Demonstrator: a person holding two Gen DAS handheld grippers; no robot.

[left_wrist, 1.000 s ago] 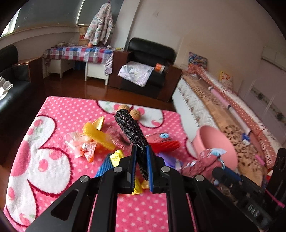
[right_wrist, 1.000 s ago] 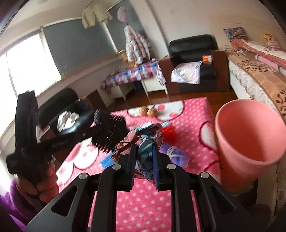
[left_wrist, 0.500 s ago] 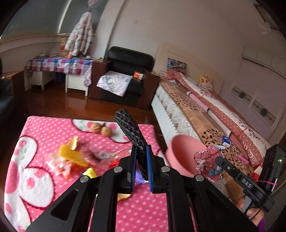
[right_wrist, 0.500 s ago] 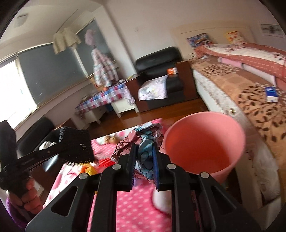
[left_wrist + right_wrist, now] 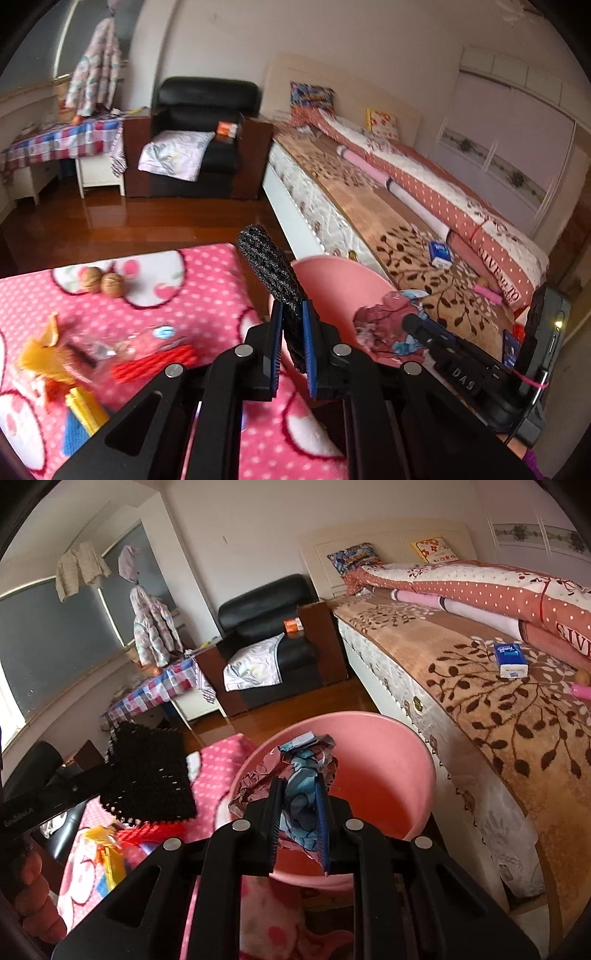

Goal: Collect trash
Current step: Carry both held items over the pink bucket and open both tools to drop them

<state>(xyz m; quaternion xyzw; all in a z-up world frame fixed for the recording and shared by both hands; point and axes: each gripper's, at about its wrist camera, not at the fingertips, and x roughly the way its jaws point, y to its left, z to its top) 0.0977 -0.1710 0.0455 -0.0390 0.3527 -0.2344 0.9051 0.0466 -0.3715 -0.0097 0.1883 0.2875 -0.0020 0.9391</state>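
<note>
both hands have swung from the pink polka-dot blanket (image 5: 207, 280) toward the pink plastic bin (image 5: 388, 760); a second ago the bin sat at three o'clock of the right gripper (image 5: 299, 812), now it lies dead ahead, so the drop looks close. its jaws stand narrow, pinching a crinkly crumpled wrapper wad (image 5: 295, 771), maroon and blue, over the bin's mouth. the left gripper (image 5: 292, 325) clamps a black, coarse mesh pad (image 5: 269, 269), nearly shut. glossy wrappers (image 5: 92, 354) remain at nine o'clock.

"das" on right claw (image 5: 413, 330), "sive" on quilt (image 5: 569, 637)
</note>
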